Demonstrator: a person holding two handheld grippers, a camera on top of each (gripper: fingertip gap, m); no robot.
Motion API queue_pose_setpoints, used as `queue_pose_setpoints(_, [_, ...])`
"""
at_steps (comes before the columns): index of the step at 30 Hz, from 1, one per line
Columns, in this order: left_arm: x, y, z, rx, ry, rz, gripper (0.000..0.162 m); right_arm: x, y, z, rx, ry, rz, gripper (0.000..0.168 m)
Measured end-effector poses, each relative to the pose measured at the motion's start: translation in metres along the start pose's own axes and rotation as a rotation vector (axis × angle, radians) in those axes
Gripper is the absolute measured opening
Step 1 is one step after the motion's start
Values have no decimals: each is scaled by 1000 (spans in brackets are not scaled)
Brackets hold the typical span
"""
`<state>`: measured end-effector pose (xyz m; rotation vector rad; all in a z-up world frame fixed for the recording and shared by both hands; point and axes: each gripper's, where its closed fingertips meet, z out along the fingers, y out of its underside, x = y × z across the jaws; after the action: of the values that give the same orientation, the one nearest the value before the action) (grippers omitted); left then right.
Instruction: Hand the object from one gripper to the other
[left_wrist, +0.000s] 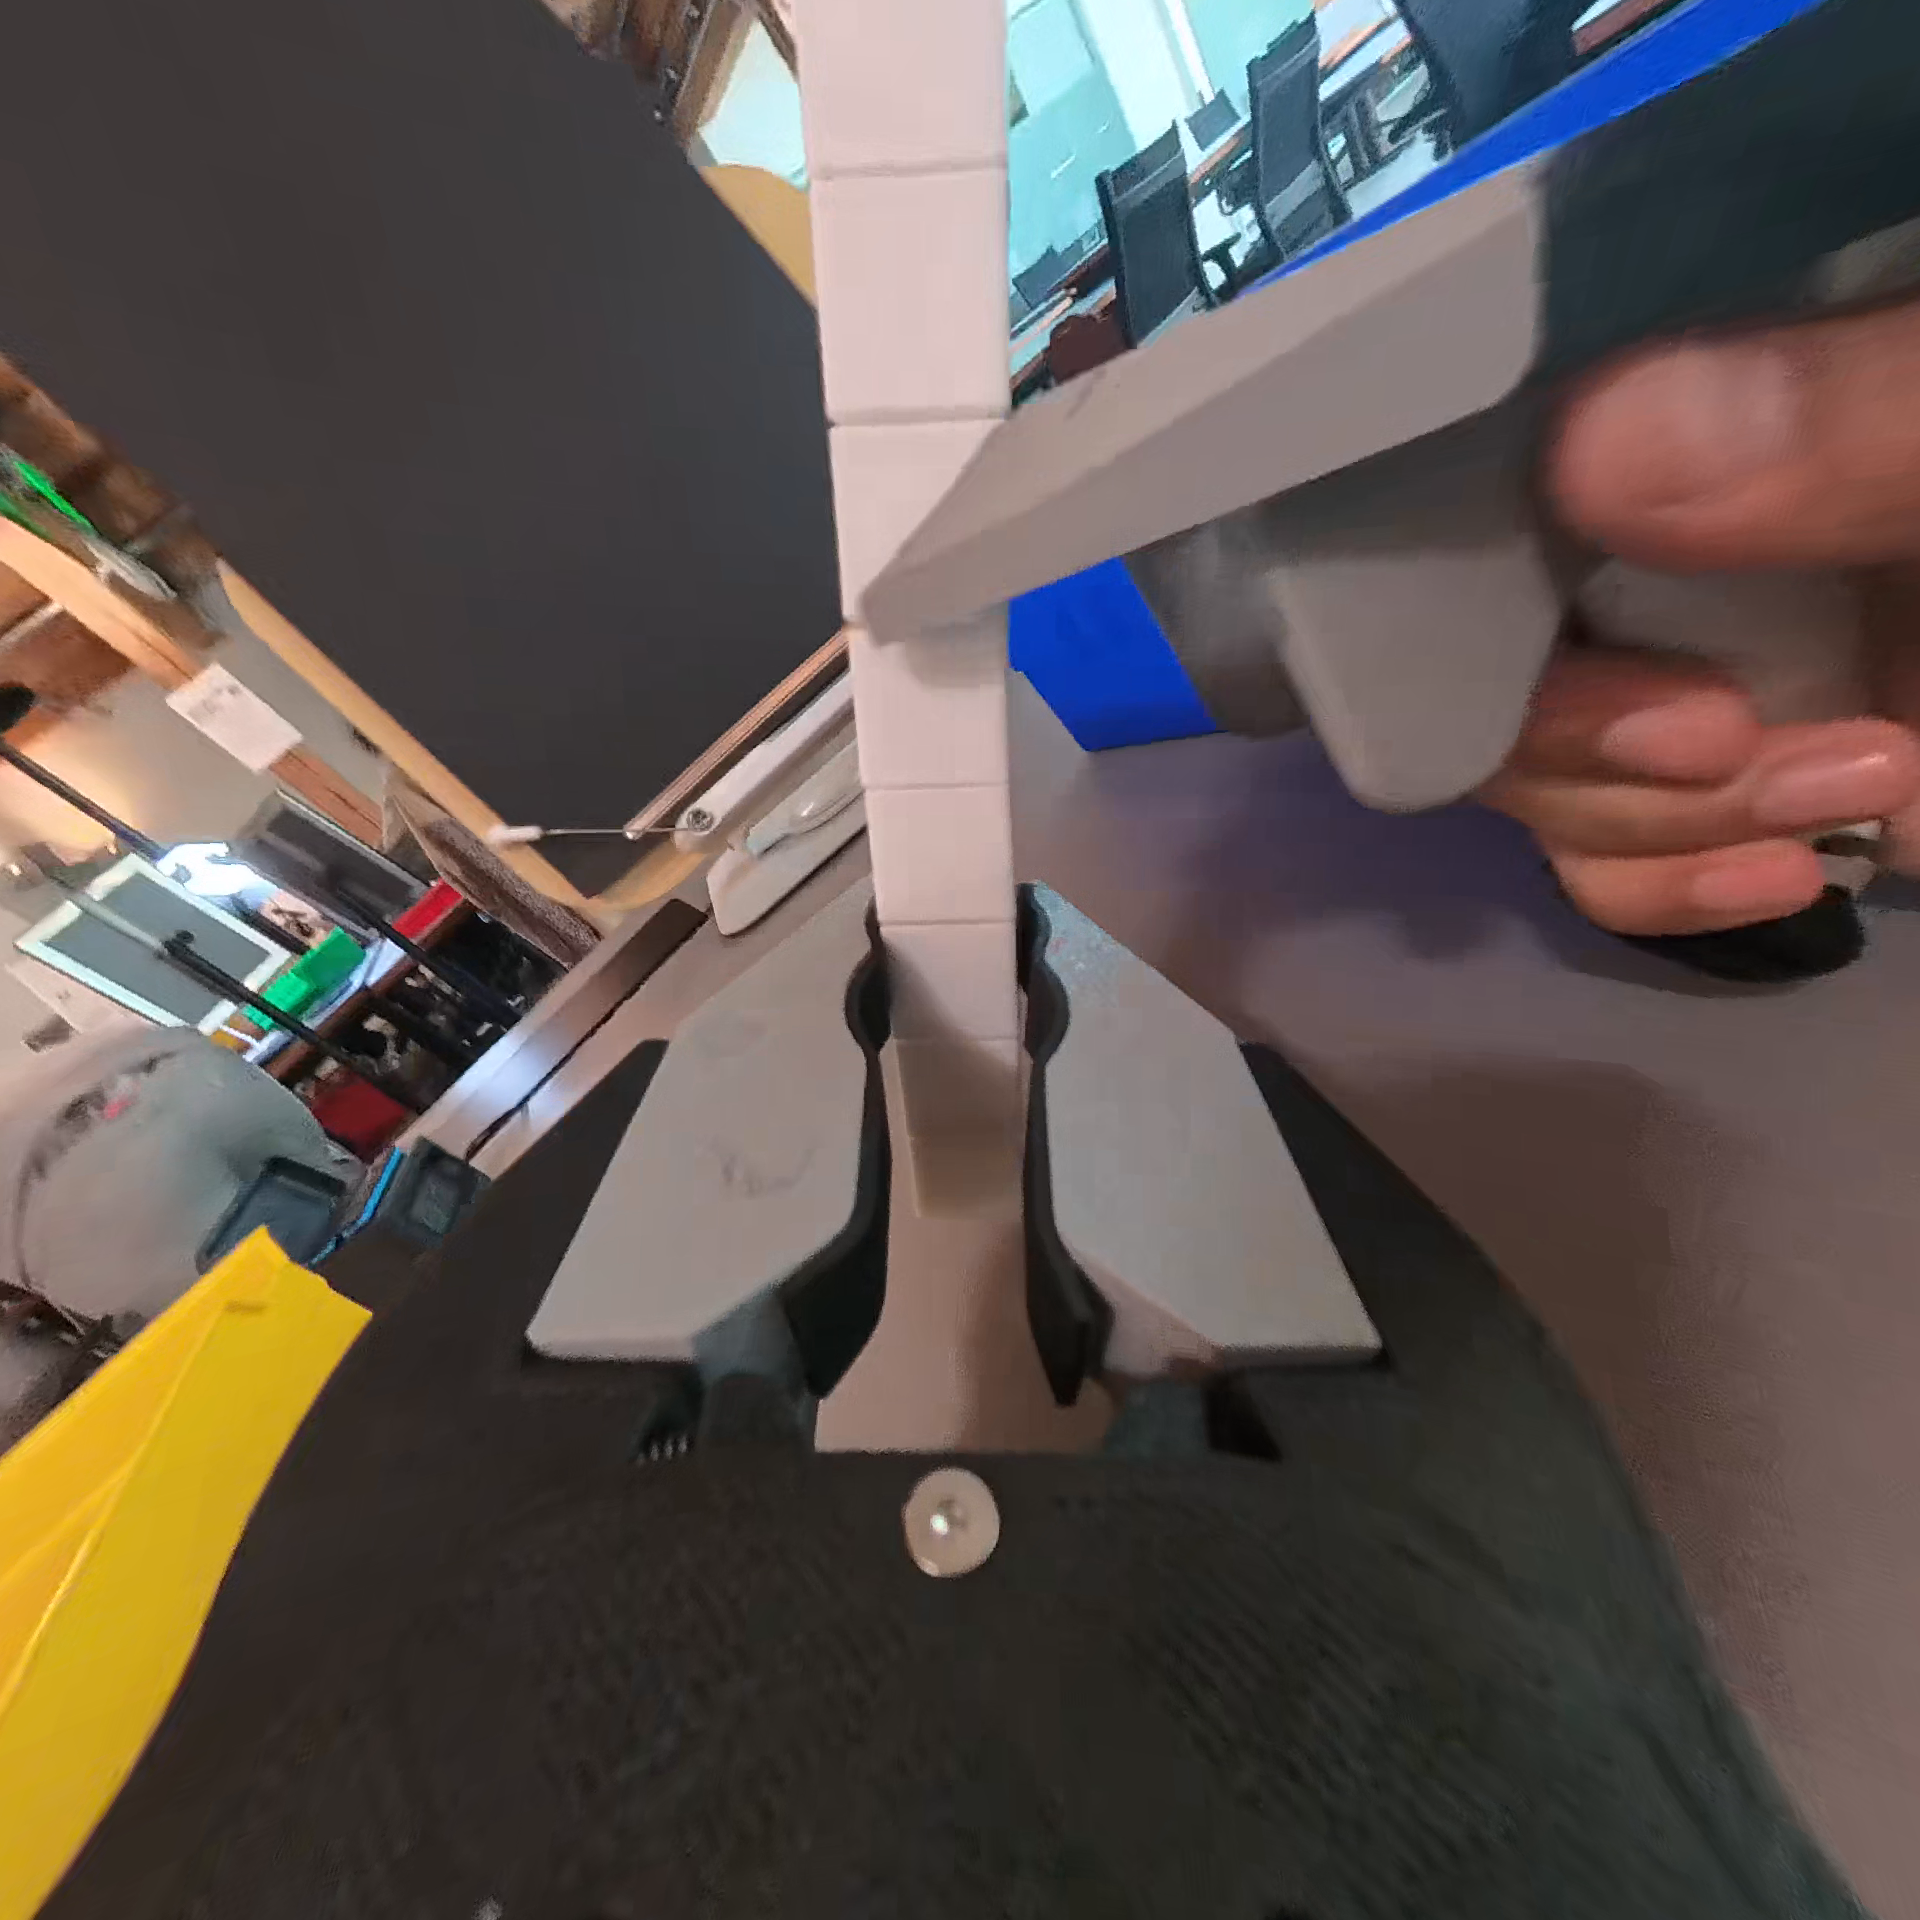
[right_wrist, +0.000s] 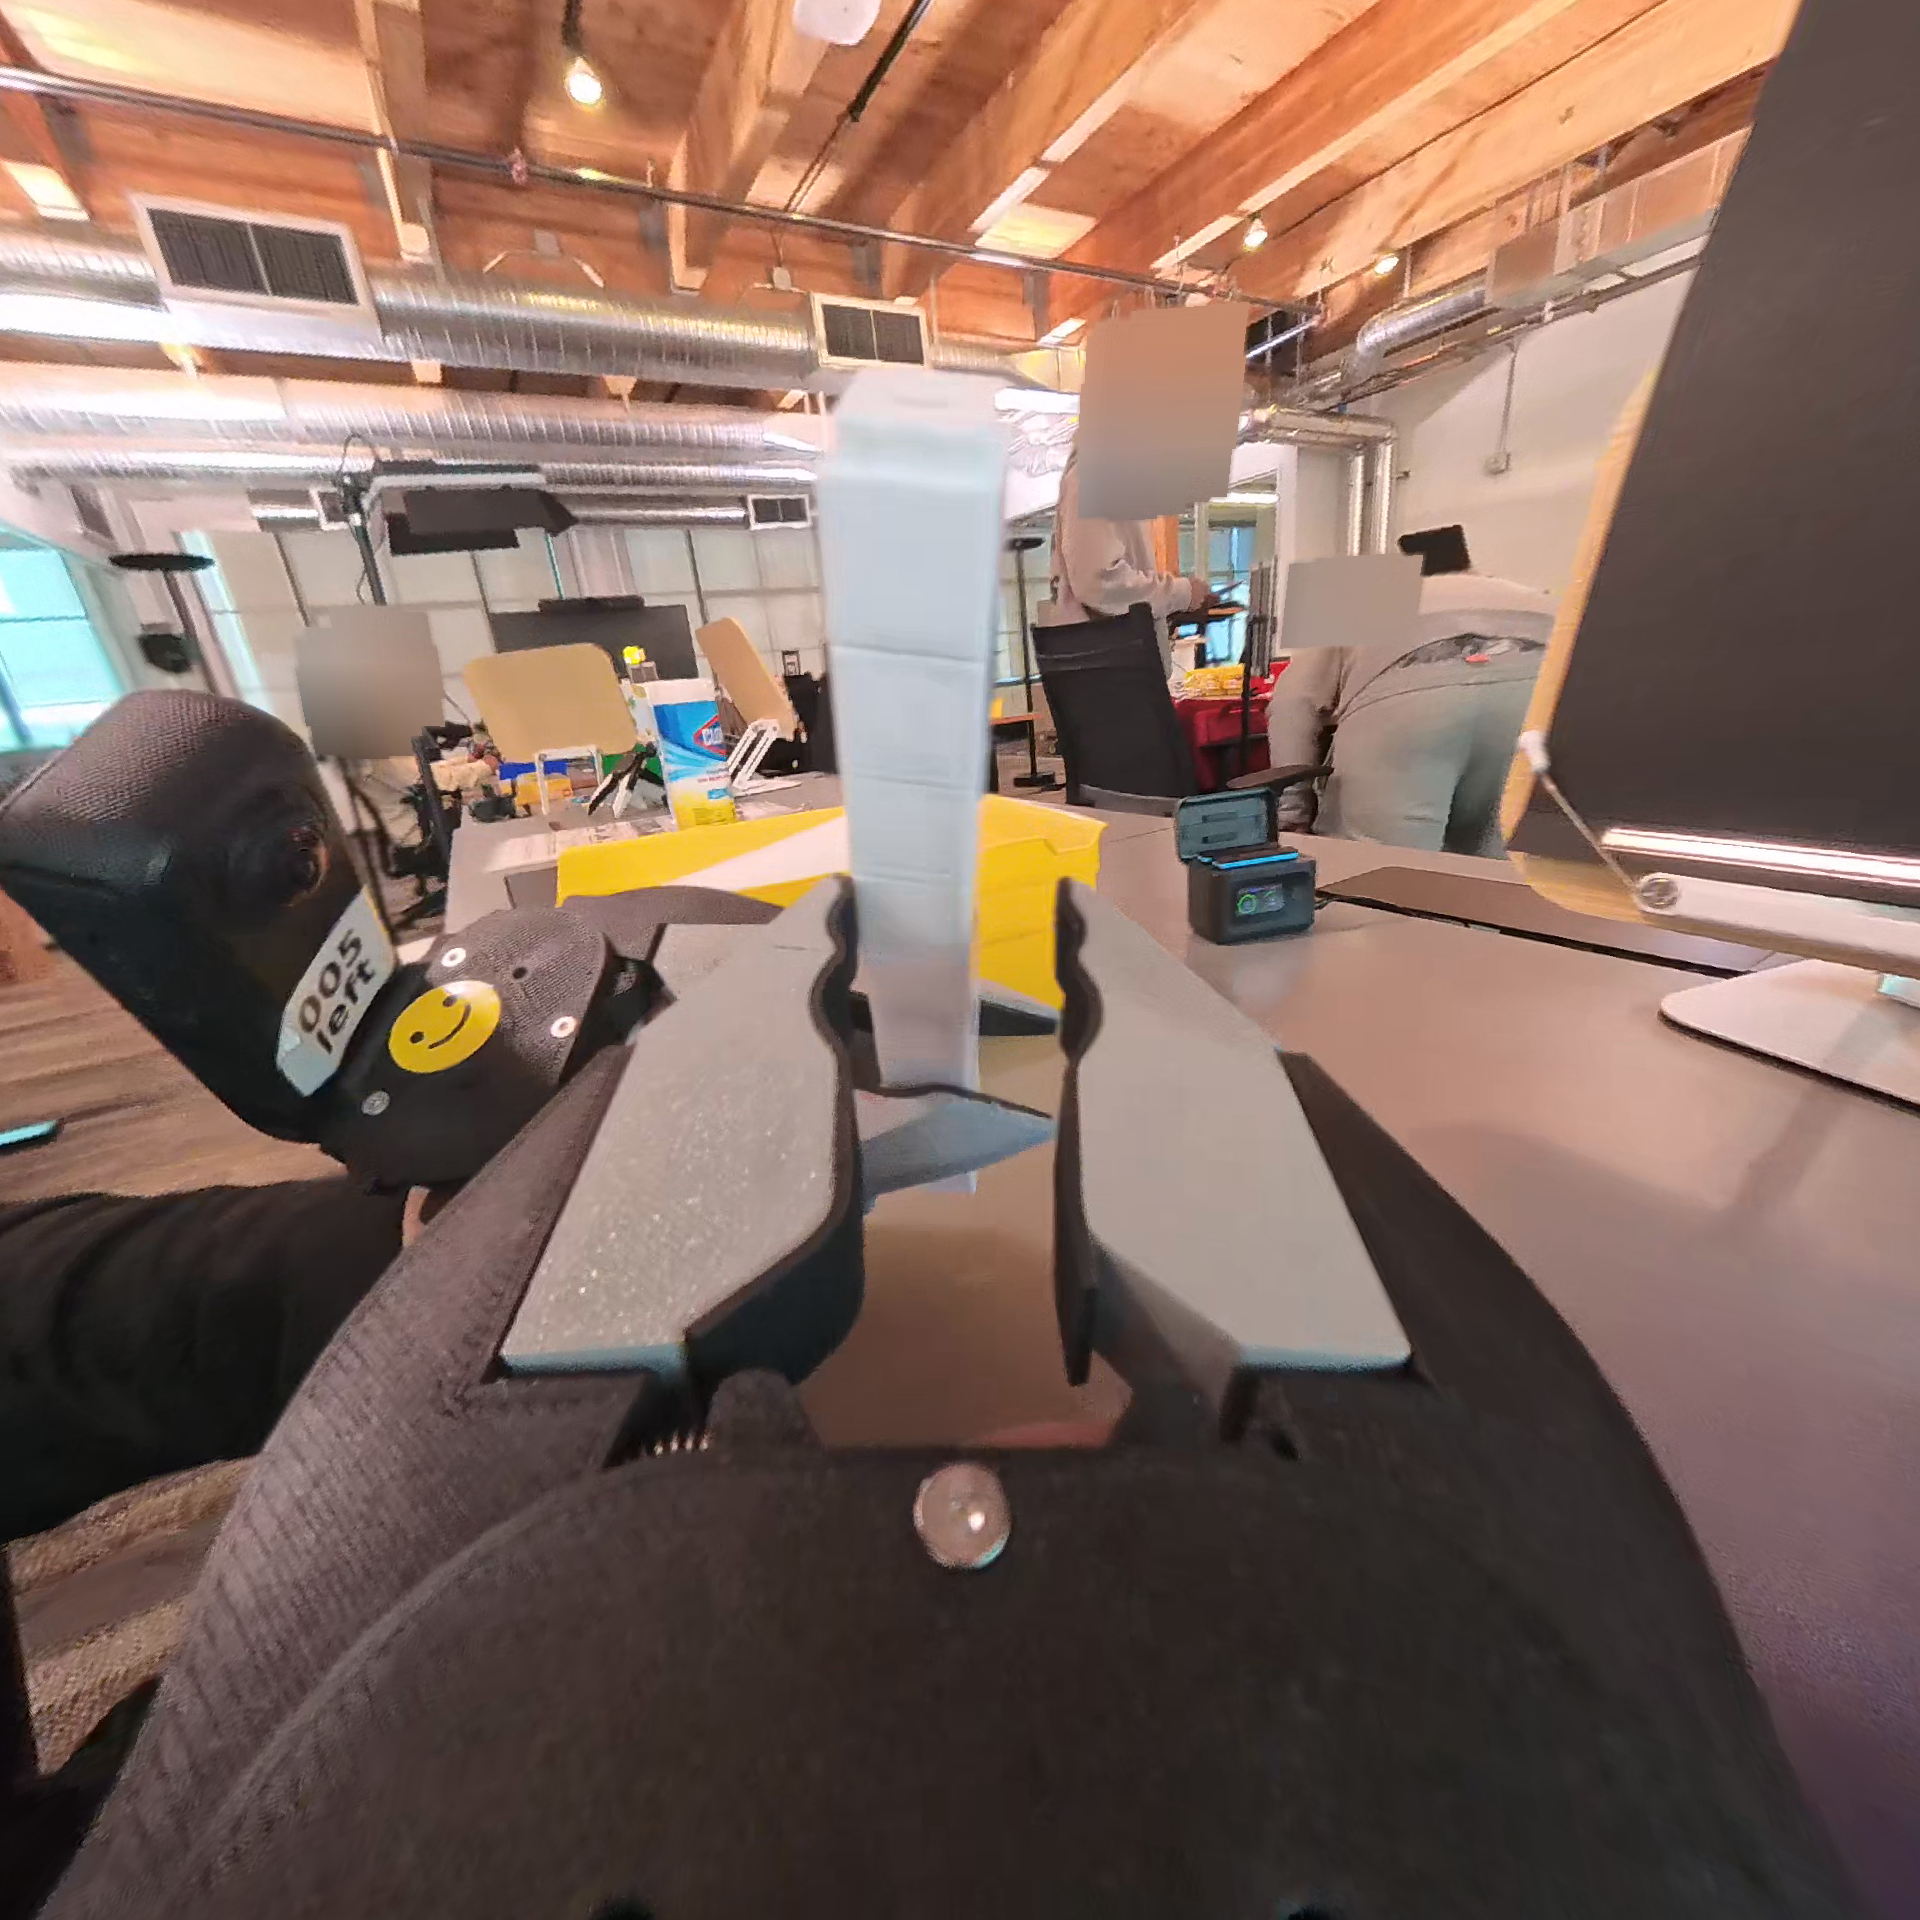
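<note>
White bar (left_wrist: 914, 520) top cut off by frame edge in left wrist view, hand (left_wrist: 1745, 644) at right blurred w/ motion & partly out of frame.

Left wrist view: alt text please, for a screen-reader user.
The left gripper grips the lower end of a long white segmented bar, which points straight away from the camera. The right gripper's grey finger, held by a hand, reaches across the bar from the right.

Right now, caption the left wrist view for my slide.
Left claw shut on a white segmented bar, with the right claw's finger reaching its middle above the grey table.
</note>
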<state>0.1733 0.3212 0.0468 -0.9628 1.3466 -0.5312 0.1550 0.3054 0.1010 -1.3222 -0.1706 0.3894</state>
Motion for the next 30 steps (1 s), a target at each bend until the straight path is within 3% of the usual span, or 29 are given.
queue_pose_setpoints(2, [5, 1, 1, -11, 3, 40, 20, -6, 5, 1, -26, -32, -13, 21])
queue_pose_setpoints(7, [1, 5, 2, -1, -46, 45, 21, -8, 11, 4, -77, 1, -131, 20])
queue_pose_setpoints(16, [-1, 4, 2, 4, -74, 59, 31, 21, -2, -6, -55, 296, -438, 19])
queue_pose_setpoints(23, [-18, -10, -9, 124, -48, -152, 31, 39, -6, -10, -78, 484, -684, 20])
queue_pose_setpoints(27, [-18, -31, -22, 267, 16, -277, 32, 53, 8, -9, -232, 597, -847, 19])
queue_pose_setpoints(30, [-16, -36, -24, 302, 97, -395, 41, 56, 17, -6, -320, 655, -1043, 19])
